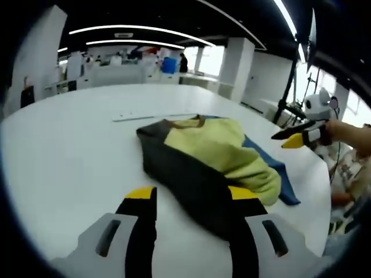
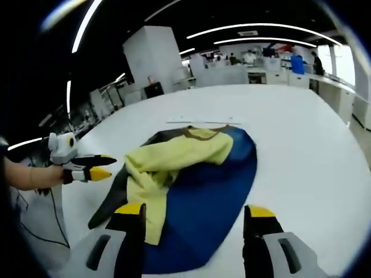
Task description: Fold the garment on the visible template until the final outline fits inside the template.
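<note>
Yellow, dark grey and blue cloth makes up the garment (image 1: 214,162), which lies bunched on the white counter (image 1: 69,150), roughly in its middle. In the left gripper view the yellow part is folded over the top, a dark grey part runs along the near side toward the left tongs (image 1: 194,200), and a blue strip peeks out along the far right side. A brown collar sits at the garment's far end. In the right gripper view the garment (image 2: 191,185) shows a broad blue oval panel beside the crumpled yellow part, with dark grey at its left edge.

Beyond the collar, a thin pale strip (image 1: 152,116) lies flat on the counter, just apart from the garment.

The left tongs are spread wide with nothing between their yellow-tipped jaws; the right jaw overlaps the garment's dark edge in the picture, though I cannot tell whether it touches. The right tongs (image 2: 196,215) are likewise spread and empty, held over the garment's near end.

In each view the other tongs appear at the side, held in a hand off the counter's edge, jaws slightly parted.
</note>
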